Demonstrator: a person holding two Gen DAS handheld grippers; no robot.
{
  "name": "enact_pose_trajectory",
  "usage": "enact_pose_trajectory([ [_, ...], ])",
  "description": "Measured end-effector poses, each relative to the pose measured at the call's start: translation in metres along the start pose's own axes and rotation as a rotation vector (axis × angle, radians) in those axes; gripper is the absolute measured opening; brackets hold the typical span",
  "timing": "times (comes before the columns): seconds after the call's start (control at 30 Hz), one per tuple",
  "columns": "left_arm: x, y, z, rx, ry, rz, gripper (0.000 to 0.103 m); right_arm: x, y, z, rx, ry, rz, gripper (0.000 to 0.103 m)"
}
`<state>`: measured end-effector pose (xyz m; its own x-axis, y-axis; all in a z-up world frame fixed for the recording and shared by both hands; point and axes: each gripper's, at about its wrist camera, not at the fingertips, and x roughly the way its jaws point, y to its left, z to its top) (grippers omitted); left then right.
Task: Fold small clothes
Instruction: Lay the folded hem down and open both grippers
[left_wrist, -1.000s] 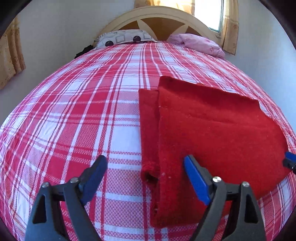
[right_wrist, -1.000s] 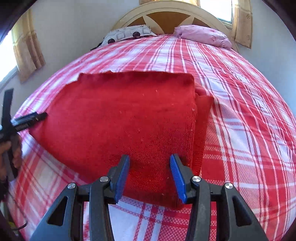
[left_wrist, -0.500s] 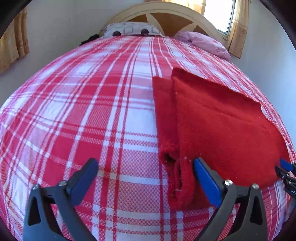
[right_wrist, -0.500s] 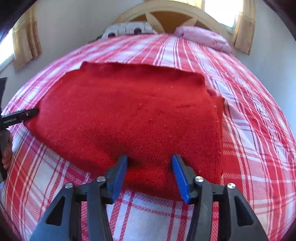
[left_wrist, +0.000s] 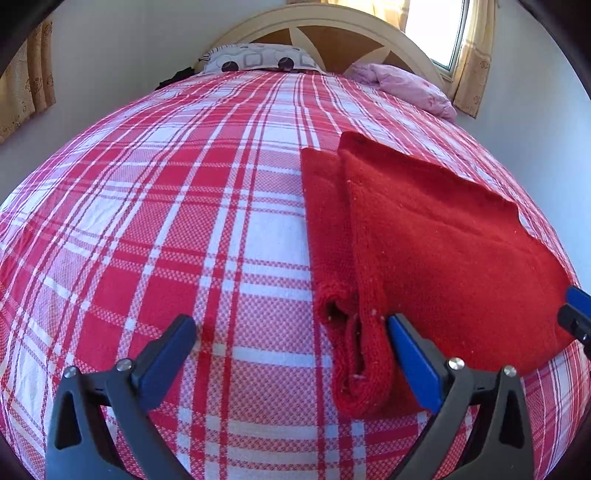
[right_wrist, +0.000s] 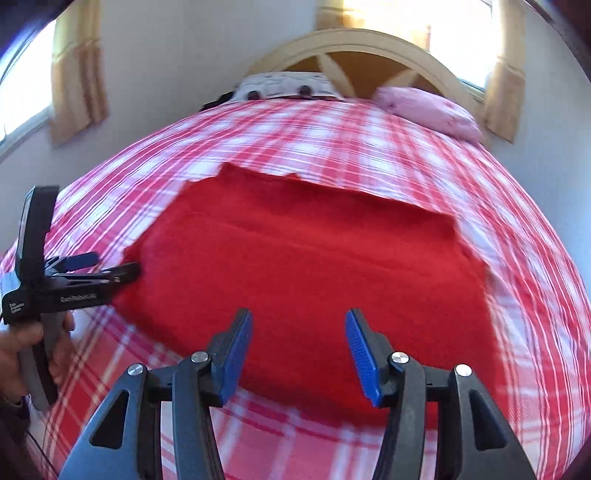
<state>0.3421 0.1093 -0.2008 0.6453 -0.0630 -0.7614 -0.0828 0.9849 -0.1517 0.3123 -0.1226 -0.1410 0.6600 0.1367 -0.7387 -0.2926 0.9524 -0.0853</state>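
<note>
Red knit garment (left_wrist: 443, 251) lies folded on the plaid bedspread (left_wrist: 184, 221), its far layers hidden, while left gripper (left_wrist: 291, 354) and right gripper (right_wrist: 299, 350) gape empty, the right view blurred.

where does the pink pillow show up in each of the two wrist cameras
Left wrist view: the pink pillow lies top right, at the head of the bed, below the window.
Right wrist view: the pink pillow is upper right, slightly blurred.
Shared landmark: the arched headboard, just left of it.

The left gripper (left_wrist: 291, 343) has spread wider beside the folded red garment (left_wrist: 436, 251), while the right gripper (right_wrist: 299, 350) drew back, parting slightly.
</note>
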Motion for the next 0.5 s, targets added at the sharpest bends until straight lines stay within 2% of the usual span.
enact_pose_trajectory([
  [0.13, -0.001, 0.001, -0.001, -0.005, 0.0, -0.005, 0.103, 0.02, 0.017, -0.003, 0.003, 0.035, 0.021, 0.054],
  [0.23, -0.001, 0.001, -0.002, -0.005, 0.0, -0.006, 0.103, 0.042, 0.021, -0.018, -0.007, 0.076, -0.002, 0.054],
  [0.3, -0.002, 0.001, -0.002, -0.007, 0.001, -0.009, 0.103, 0.038, 0.023, -0.024, -0.021, 0.038, -0.015, 0.054],
  [0.5, -0.002, 0.002, -0.002, -0.01, 0.0, -0.015, 0.103, 0.037, 0.023, -0.026, -0.027, 0.044, -0.025, 0.054],
])
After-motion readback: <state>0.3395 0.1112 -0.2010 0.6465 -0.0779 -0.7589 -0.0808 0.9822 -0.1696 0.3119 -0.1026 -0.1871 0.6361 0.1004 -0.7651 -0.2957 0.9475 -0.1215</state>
